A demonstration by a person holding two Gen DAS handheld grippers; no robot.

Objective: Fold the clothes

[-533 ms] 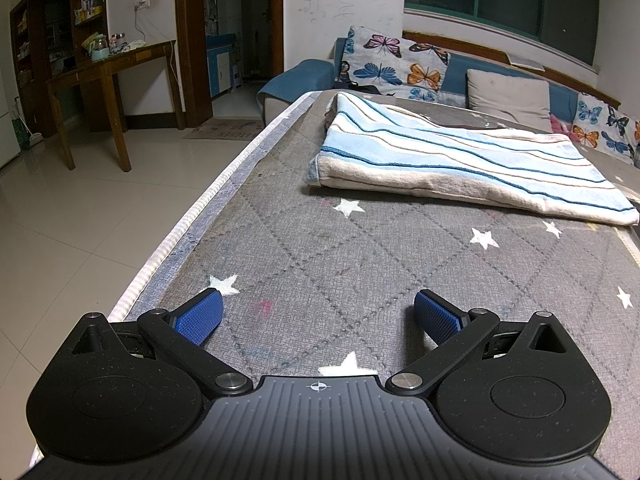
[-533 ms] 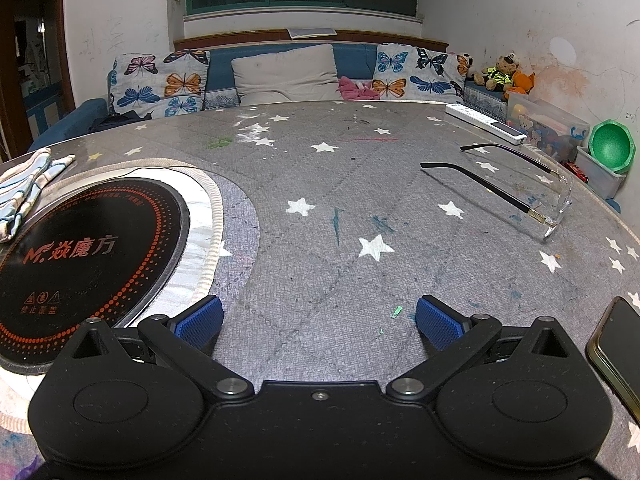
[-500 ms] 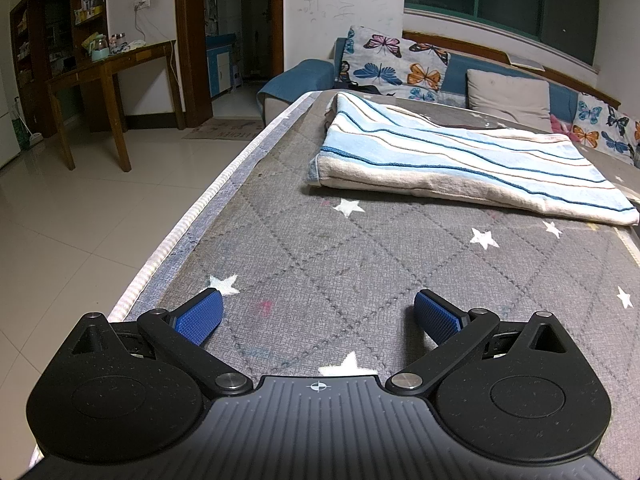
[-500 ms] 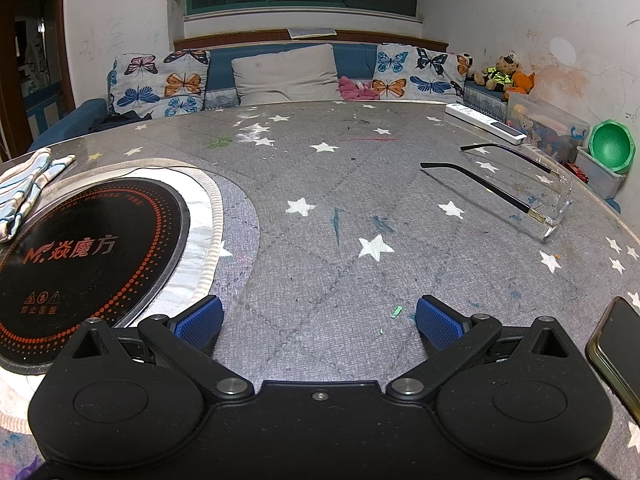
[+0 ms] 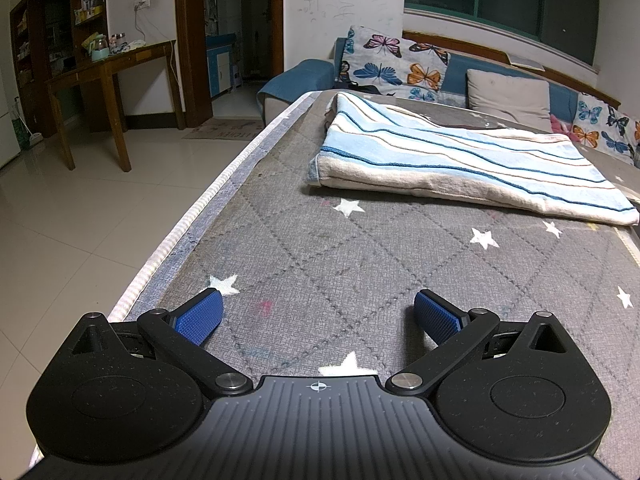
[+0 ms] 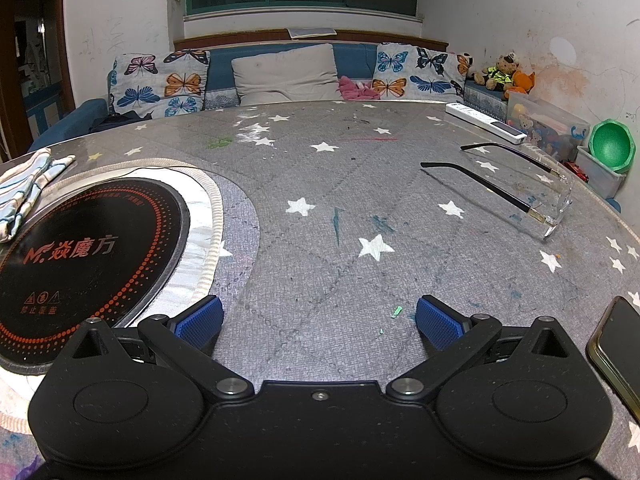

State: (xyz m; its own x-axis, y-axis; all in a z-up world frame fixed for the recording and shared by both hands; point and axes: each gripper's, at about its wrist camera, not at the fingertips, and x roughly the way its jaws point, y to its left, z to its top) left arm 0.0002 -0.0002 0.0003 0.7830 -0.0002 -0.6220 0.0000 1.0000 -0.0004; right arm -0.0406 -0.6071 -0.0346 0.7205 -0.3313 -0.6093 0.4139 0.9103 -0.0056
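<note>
Both your hand-held grippers wide open, nothing held, over the grey star-print table (image 5: pixel 360 248).

Left hand-held gripper (image 5: pixel 318 314): blue pads spread, only table cover between them; the folded striped cloth (image 5: pixel 460 164) lies well ahead of it, near the table's left edge. Right hand-held gripper (image 6: pixel 320 316): same spread, empty. Black round cooktop (image 6: pixel 80 248) to its left, a corner of the cloth beyond that. Glasses (image 6: pixel 520 184) ahead right, phone (image 6: pixel 620 344) at right edge, remote (image 6: pixel 486 123) far right.

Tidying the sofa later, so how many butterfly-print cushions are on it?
2: one butterfly cushion at the sofa's left end, another butterfly cushion right of the plain beige pillow. More may be hidden.
</note>
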